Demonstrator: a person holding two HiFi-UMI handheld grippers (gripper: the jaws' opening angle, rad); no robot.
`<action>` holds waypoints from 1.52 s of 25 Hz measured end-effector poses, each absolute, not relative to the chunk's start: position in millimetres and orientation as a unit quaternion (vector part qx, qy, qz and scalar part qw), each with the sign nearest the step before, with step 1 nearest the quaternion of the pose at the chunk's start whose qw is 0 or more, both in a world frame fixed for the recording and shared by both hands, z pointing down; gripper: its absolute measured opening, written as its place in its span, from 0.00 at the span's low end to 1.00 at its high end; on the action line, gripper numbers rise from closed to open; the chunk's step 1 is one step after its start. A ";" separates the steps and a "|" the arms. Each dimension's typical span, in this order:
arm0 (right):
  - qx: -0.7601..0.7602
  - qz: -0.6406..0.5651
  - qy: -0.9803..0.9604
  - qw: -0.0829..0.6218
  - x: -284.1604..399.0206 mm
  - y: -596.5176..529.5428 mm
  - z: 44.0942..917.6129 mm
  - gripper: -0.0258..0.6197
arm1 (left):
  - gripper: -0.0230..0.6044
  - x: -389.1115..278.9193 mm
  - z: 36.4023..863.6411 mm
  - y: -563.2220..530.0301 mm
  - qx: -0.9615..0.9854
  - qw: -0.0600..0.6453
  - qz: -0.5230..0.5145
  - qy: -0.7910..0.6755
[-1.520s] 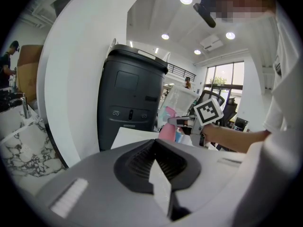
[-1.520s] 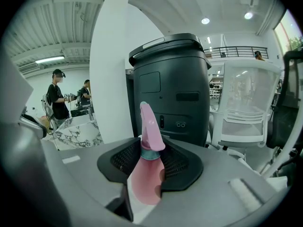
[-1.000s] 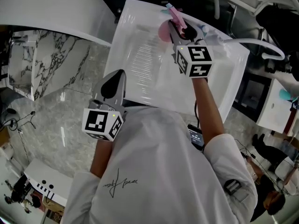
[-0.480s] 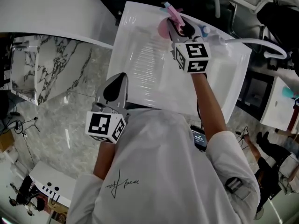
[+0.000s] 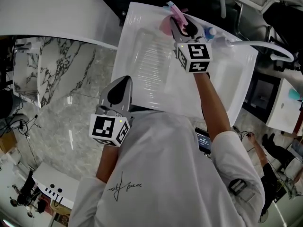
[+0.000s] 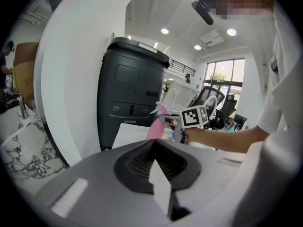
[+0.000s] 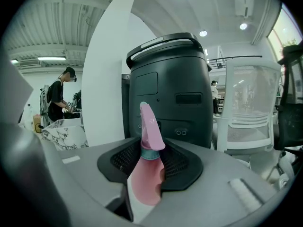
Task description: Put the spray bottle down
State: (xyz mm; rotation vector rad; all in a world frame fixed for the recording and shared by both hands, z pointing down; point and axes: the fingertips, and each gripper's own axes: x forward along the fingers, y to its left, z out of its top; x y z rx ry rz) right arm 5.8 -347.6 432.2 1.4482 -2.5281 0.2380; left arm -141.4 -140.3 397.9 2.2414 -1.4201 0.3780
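The left arm is bent and kept close to the body, in a white sleeve. Its left gripper (image 5: 119, 90) points forward and a little down, just at the near edge of the white table (image 5: 142, 74), beside the marble surface (image 5: 61, 93). In the left gripper view its jaws stand together, and I see nothing between them. From there the tall black unit (image 6: 130, 93) stands behind the table.

The right arm is stretched out forward across the table, almost straight. It carries the right gripper (image 5: 182, 28) to the far edge of the table, with the marker cube (image 5: 194, 56) turned up toward the head camera.

The pink spray bottle (image 7: 146, 181) sits between the jaws of the right gripper. The jaws stand rather wide and press on its body from both sides. The bottle is upright. Its pink trigger head (image 7: 151, 126) rises above the jaws, and the blue-green collar is just under it. In the head view the bottle is at the far edge of the white table. Whether its bottom touches the table I cannot tell.
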 end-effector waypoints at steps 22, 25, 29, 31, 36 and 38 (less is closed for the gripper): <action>0.501 0.049 -0.857 0.107 -3.8 -354.3 443.7 0.23 | 0.11 -138.7 404.9 -141.4 0.817 0.234 0.146 -0.506; 0.497 0.053 -0.859 0.109 -3.9 -354.4 444.1 0.24 | 0.11 -137.9 404.8 -140.5 0.818 0.234 0.145 -0.505; 0.491 0.060 -0.861 0.116 -4.9 -355.1 446.1 0.24 | 0.11 -137.5 402.8 -140.9 0.818 0.234 0.141 -0.507; 0.491 0.060 -0.861 0.118 -4.5 -355.1 446.9 0.24 | 0.11 -136.8 402.7 -140.7 0.818 0.233 0.141 -0.506; 0.489 0.063 -0.862 0.119 -4.1 -354.3 445.5 0.25 | 0.11 -134.9 402.1 -139.2 0.819 0.232 0.141 -0.505; 0.488 0.064 -0.862 0.120 -3.9 -354.1 444.4 0.26 | 0.11 -134.6 401.1 -139.3 0.819 0.232 0.140 -0.505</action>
